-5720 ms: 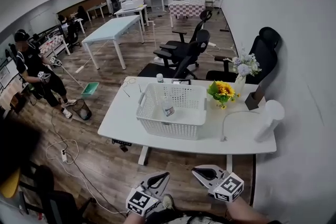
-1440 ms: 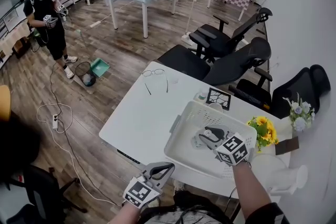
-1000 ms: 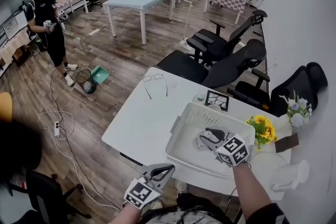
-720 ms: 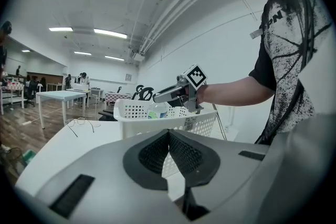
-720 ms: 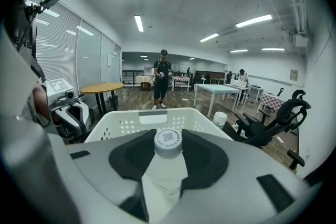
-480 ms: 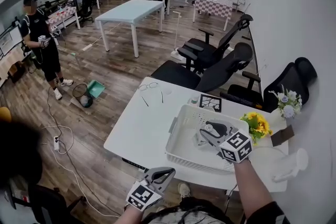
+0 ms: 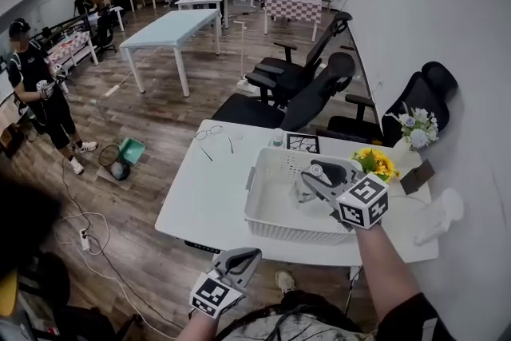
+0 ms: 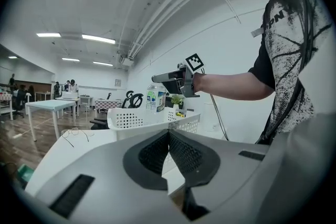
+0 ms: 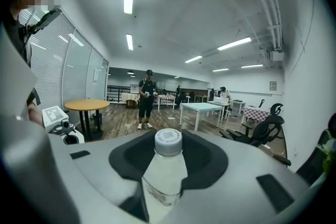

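My right gripper (image 7: 315, 176) is shut on a clear plastic water bottle (image 7: 306, 189) with a white cap (image 7: 316, 169), held in the air above the white perforated basket (image 7: 263, 224). In the right gripper view the bottle (image 9: 164, 176) stands upright between the dark pads, with its cap (image 9: 168, 138) on top. My left gripper (image 7: 244, 256) hangs low in front of the table's near edge, shut and holding nothing. In the left gripper view its jaws (image 8: 169, 136) meet, and beyond them are the basket (image 8: 137, 118) and the lifted bottle (image 8: 153, 99).
The basket stands on a white table (image 7: 200, 200). Sunflowers (image 7: 374, 164), a vase of pale flowers (image 7: 415, 128), a black patterned card (image 7: 302, 144), a small bottle (image 7: 277, 138) and glasses (image 7: 209, 132) are on it too. Office chairs (image 7: 299, 80) stand behind. A person (image 7: 36, 88) is far left.
My right gripper has risen with the bottle, from down inside the basket to above its rim. The left gripper has stayed low and shut.
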Available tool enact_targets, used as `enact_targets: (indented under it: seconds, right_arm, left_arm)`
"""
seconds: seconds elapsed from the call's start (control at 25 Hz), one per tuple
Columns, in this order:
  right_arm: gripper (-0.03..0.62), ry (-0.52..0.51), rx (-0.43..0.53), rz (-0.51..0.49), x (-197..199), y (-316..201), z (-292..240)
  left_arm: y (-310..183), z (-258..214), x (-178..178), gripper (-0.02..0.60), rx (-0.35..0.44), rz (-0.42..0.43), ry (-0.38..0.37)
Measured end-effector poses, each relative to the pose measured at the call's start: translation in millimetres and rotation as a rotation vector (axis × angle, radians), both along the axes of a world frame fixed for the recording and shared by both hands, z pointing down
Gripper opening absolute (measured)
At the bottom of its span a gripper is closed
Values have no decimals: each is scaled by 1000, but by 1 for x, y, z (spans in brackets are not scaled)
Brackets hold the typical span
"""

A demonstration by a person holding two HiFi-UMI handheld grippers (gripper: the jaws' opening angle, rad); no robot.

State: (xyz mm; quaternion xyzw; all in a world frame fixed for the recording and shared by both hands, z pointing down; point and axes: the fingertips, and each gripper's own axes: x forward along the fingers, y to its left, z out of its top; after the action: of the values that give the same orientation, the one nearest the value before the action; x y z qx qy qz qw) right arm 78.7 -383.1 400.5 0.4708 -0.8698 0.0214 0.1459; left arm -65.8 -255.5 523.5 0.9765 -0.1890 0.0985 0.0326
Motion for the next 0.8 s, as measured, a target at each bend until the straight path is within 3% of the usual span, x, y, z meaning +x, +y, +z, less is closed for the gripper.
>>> enact_targets:
  seconds: [0.32, 0.8]
  right_arm:
    - [161, -44, 83, 141, 37, 44, -42]
    - [161, -71, 161, 359, 126, 136, -81]
  left_arm:
    - [37, 2, 16, 11, 9, 133, -9]
    - [89, 1, 91, 11, 4, 355, 3]
